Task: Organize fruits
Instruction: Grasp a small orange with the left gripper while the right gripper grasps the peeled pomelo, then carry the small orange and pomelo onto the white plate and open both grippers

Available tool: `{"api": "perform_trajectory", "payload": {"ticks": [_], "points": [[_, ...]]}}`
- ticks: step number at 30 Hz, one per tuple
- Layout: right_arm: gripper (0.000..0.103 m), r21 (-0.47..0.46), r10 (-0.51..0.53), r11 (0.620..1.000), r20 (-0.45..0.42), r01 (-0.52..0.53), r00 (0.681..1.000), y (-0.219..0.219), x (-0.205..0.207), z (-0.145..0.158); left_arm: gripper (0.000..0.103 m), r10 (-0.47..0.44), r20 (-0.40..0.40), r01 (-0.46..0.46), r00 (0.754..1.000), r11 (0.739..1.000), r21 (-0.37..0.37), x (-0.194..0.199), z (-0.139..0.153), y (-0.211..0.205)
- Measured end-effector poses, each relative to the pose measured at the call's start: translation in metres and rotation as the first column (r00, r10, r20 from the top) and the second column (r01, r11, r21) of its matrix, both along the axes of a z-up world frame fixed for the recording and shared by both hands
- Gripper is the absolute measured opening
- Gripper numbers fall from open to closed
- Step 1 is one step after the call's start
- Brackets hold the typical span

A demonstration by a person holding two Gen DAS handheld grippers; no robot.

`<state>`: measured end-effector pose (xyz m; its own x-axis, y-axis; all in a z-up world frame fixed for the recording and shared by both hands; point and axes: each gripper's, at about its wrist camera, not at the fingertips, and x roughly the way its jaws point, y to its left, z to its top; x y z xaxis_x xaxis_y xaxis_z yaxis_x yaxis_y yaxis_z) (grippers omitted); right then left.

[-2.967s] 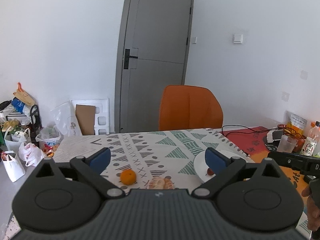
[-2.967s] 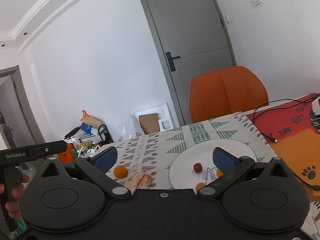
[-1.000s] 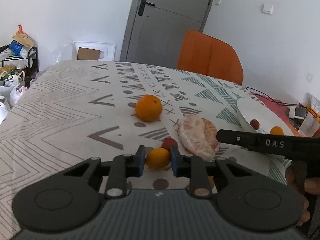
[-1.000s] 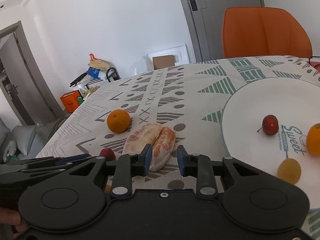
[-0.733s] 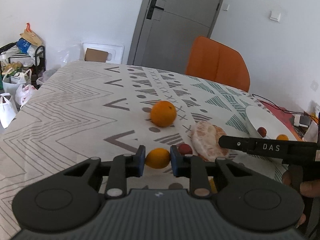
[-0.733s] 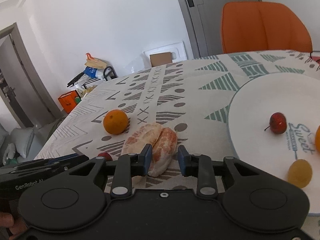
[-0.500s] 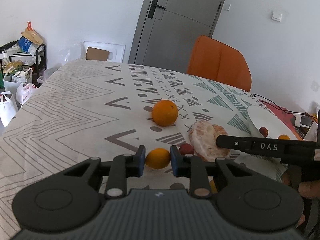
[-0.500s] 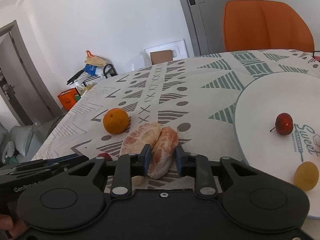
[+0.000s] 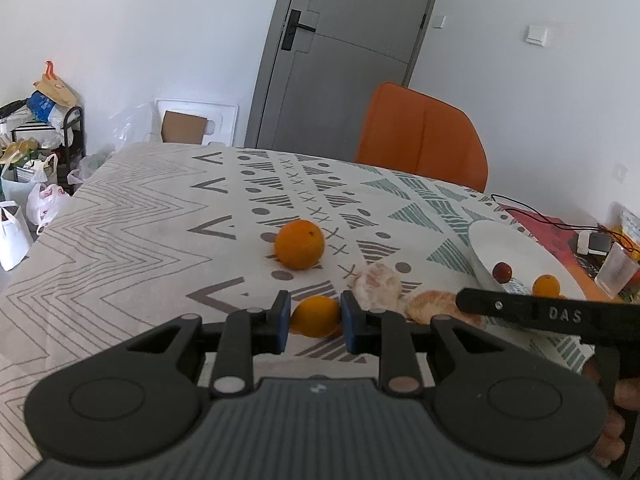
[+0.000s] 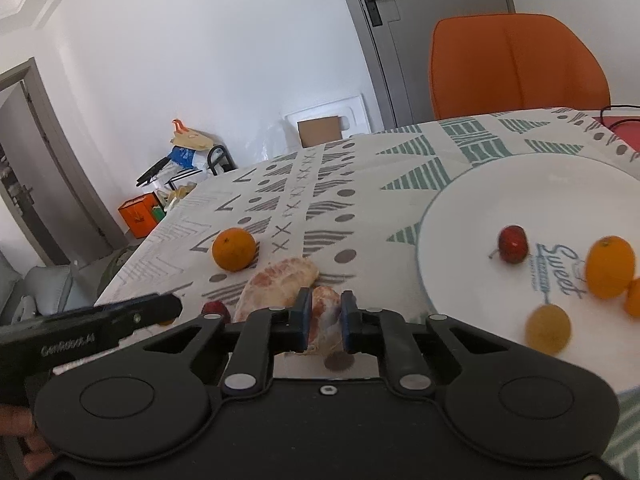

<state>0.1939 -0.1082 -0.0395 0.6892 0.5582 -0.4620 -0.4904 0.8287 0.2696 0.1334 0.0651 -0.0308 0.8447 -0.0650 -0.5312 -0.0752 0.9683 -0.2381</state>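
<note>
Moved: the peeled halves have split; right gripper [image 10: 324,320] has closed on one half [image 10: 325,322] and drawn it off the other half [image 10: 280,284].
Left gripper [image 9: 312,317]: clamped on a small orange fruit [image 9: 315,316], just off the desk [image 9: 132,216].
Plate [image 10: 460,216]: right of the halves, holding a red fruit [image 10: 513,244], oranges [image 10: 610,266] and a yellow fruit [image 10: 548,328].
Orange [image 10: 234,249]: on the desk, left of the plate, beyond the halves.

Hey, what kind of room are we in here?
Probably a home dining area: a table under a patterned tablecloth, an orange chair pulled up to it, and a white plate holding fruit.
</note>
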Motion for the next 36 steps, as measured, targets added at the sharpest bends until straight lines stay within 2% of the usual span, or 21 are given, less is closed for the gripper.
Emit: {"api": "perform_trajectory", "payload": {"ticks": [3,5,7,10,12,18,19,20,22,24,27,36], "points": [[0.014,-0.005,-0.001,1.000,-0.011,0.001,1.000,-0.006,-0.004,-0.002,0.025,-0.002,0.000,0.002,1.000,1.000,-0.001,-0.001,0.000,-0.002],[0.021,-0.009,0.009,1.000,-0.010,-0.009,1.000,-0.007,-0.007,-0.002,0.025,-0.002,-0.001,0.002,1.000,1.000,-0.001,-0.002,-0.001,-0.002],[0.038,-0.016,0.009,1.000,0.005,-0.009,1.000,-0.006,-0.009,-0.003,0.025,-0.001,-0.004,0.001,1.000,1.000,-0.001,-0.003,-0.001,-0.001],[0.053,-0.036,0.019,0.999,0.017,-0.019,1.000,0.000,-0.011,-0.005,0.025,0.005,-0.010,-0.005,1.000,1.000,-0.005,-0.004,-0.003,0.002],[0.055,-0.052,0.022,0.998,0.025,-0.021,0.999,0.004,-0.012,-0.008,0.025,0.011,-0.012,-0.011,1.000,1.000,-0.006,-0.004,-0.002,0.005],[0.052,-0.119,0.047,0.992,0.025,-0.044,0.999,0.018,-0.012,-0.018,0.025,0.020,-0.018,-0.020,1.000,1.000,-0.012,-0.006,-0.004,0.009],[0.039,-0.143,0.053,0.989,0.051,-0.046,0.997,0.021,-0.015,-0.020,0.025,0.019,-0.019,-0.020,1.000,1.000,-0.014,-0.007,-0.004,0.009],[0.032,-0.179,0.057,0.983,0.067,-0.045,0.996,0.024,-0.018,-0.020,0.025,0.018,-0.019,-0.018,1.000,1.000,-0.016,-0.007,-0.005,0.008],[0.024,-0.198,0.054,0.979,0.074,-0.039,0.996,0.024,-0.020,-0.018,0.025,0.013,-0.019,-0.013,1.000,1.000,-0.018,-0.007,-0.004,0.007],[0.022,-0.169,0.055,0.985,0.057,-0.045,0.997,0.019,-0.019,-0.015,0.025,0.004,-0.012,-0.004,1.000,1.000,-0.019,-0.008,-0.002,0.006],[0.019,-0.164,0.042,0.986,0.081,-0.029,0.996,0.014,-0.025,-0.010,0.025,-0.012,0.003,0.012,1.000,1.000,-0.017,-0.008,0.002,0.002],[0.019,-0.077,0.009,0.997,0.116,0.000,0.993,-0.011,-0.032,0.004,0.025,-0.052,0.004,0.052,0.999,0.999,0.007,0.004,0.010,-0.020]]}}
